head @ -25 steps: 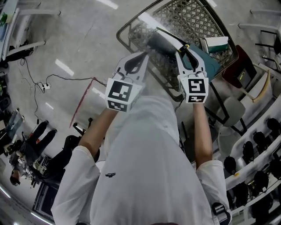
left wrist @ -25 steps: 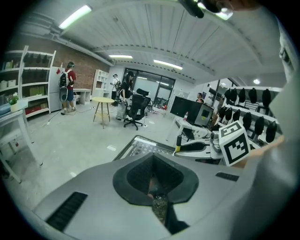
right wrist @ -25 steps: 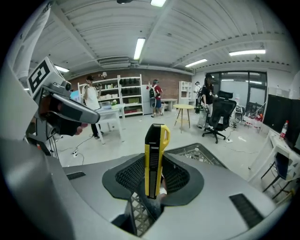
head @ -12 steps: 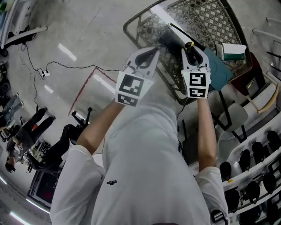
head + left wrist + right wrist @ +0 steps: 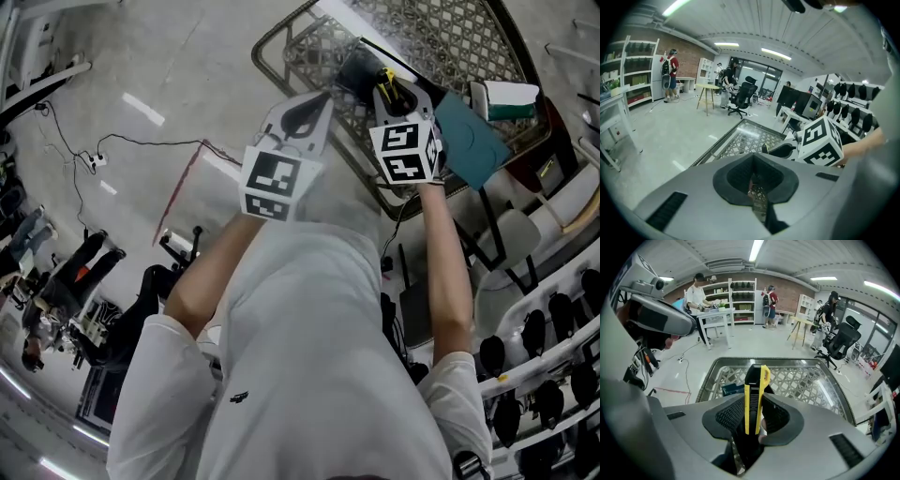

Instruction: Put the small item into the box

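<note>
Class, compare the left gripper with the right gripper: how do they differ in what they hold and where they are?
The right gripper is clamped on a yellow-and-black utility knife that stands upright between its jaws; the left gripper is shut on nothing. In the head view the right gripper is over the inside of the mesh crate, while the left gripper is at its near rim. Both point towards the crate.

We have pushed our right gripper (image 5: 386, 86), with the yellow knife (image 5: 753, 394), further out over the wire basket (image 5: 269, 71), ahead of the left gripper (image 5: 317, 97); its marker cube (image 5: 405, 152) now sits tilted.
</note>
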